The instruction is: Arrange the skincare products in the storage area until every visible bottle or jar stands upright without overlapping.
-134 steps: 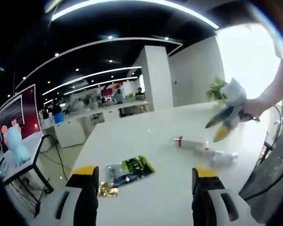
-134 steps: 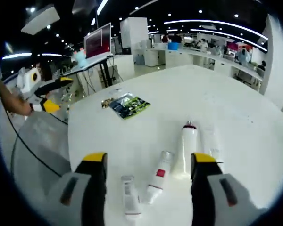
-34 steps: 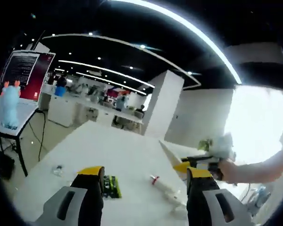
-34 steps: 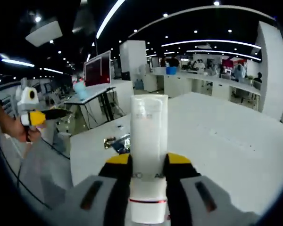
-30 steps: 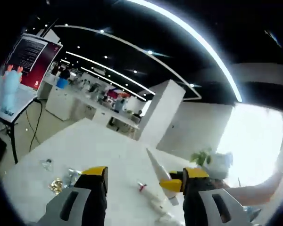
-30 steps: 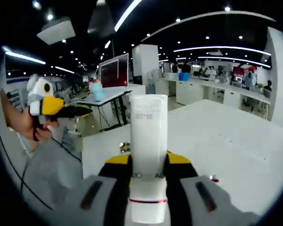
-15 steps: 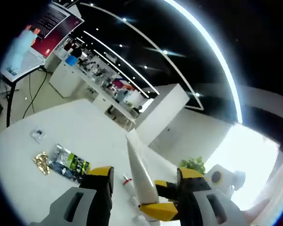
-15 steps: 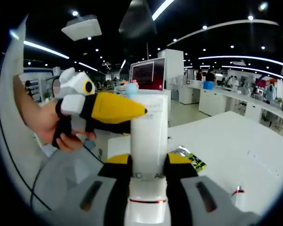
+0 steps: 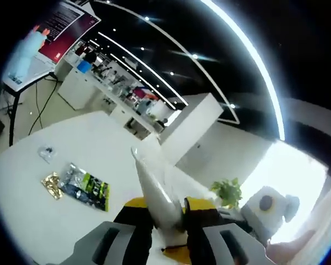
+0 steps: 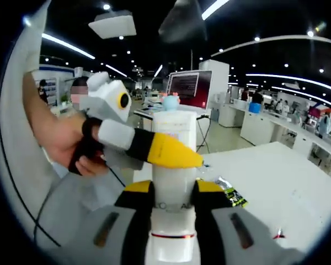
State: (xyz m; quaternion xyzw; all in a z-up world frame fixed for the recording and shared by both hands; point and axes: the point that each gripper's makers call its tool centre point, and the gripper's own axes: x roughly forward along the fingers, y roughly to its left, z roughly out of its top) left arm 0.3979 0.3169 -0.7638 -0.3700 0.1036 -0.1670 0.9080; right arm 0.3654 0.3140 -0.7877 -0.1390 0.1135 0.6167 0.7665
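A white squeeze tube [image 10: 174, 160] is held up off the table by both grippers. In the right gripper view my right gripper [image 10: 174, 200] is shut on its lower body, cap end toward the camera. My left gripper [image 10: 179, 153], held by a hand [image 10: 71, 144], reaches in from the left, its yellow jaws clamped across the tube's upper part. In the left gripper view the tube's flat end [image 9: 153, 190] rises between the jaws of my left gripper [image 9: 166, 212], which are pressed against it. The right gripper [image 9: 179, 253] shows just below.
A white table [image 9: 49, 221] lies below. On it are a green and black packet [image 9: 87, 185], a gold wrapper [image 9: 52, 185] and a small clear scrap [image 9: 46, 152]. The packet [image 10: 231, 194] and a red-capped item [image 10: 278, 235] lie on the table [image 10: 281, 187]. A potted plant [image 9: 226, 191] stands far off.
My left gripper has shut on the tube's upper end; half a second ago its jaws stood apart around it. The right gripper stays shut on the tube, held aloft.
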